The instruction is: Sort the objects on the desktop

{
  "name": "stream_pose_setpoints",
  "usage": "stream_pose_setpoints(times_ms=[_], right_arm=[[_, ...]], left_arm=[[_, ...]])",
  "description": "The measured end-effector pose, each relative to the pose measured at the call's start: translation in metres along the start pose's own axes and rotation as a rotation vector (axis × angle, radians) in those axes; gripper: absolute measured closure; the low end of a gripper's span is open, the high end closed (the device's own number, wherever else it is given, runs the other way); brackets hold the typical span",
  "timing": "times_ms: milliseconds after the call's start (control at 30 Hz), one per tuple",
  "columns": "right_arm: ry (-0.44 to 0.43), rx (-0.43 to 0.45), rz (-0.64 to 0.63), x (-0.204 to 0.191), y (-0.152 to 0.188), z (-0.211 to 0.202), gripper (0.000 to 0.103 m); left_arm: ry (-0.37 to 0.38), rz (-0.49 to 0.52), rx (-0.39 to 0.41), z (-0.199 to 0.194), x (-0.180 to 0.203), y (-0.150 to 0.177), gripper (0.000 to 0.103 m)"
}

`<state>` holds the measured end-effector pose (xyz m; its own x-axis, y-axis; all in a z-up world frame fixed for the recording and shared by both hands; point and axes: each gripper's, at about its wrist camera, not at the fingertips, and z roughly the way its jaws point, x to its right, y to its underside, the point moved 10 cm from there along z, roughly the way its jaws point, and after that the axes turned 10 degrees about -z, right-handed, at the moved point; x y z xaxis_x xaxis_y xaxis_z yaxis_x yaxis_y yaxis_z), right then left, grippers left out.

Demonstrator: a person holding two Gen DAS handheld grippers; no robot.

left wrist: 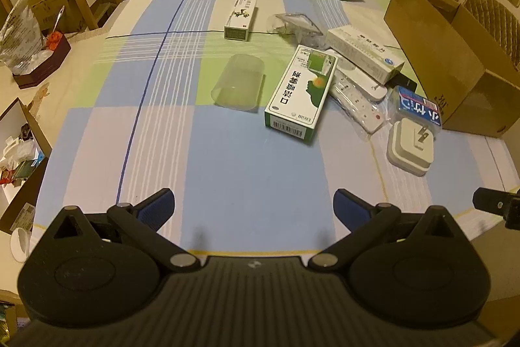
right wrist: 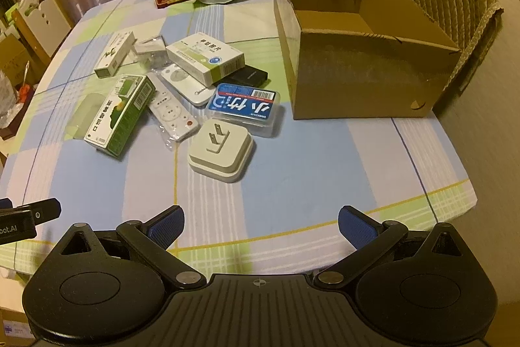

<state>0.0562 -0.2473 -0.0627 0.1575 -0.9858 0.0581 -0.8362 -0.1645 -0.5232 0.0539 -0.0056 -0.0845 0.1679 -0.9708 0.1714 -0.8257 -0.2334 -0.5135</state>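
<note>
Presently listed. Left gripper (left wrist: 253, 207): jaws spread wide, holding nothing, above bare tablecloth (left wrist: 227, 171). Right gripper (right wrist: 260, 225): likewise wide apart and empty. Cardboard box (right wrist: 357, 80): open-topped, at 1 o'clock in the right view; what shows of its floor is bare. Loose pile at 11 o'clock: green medicine box (right wrist: 118, 116), remote in plastic wrap (right wrist: 172, 113), white plug adapter (right wrist: 221, 148), blue-labelled case (right wrist: 245, 108), white-and-green carton (right wrist: 204, 57). Risk: items overlap, so lifting one may drag its neighbour; the slick wrap may slip between pads.
</note>
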Motion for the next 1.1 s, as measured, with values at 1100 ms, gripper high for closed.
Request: stream_pose_setpoints(times_ms=[1100], right_arm=[[-0.013, 0.039, -0.112, -0.010, -0.006, 0.006, 0.000]], left_arm=[[0.000, 0.034, -0.037, 0.008, -0.001, 0.007, 0.001]])
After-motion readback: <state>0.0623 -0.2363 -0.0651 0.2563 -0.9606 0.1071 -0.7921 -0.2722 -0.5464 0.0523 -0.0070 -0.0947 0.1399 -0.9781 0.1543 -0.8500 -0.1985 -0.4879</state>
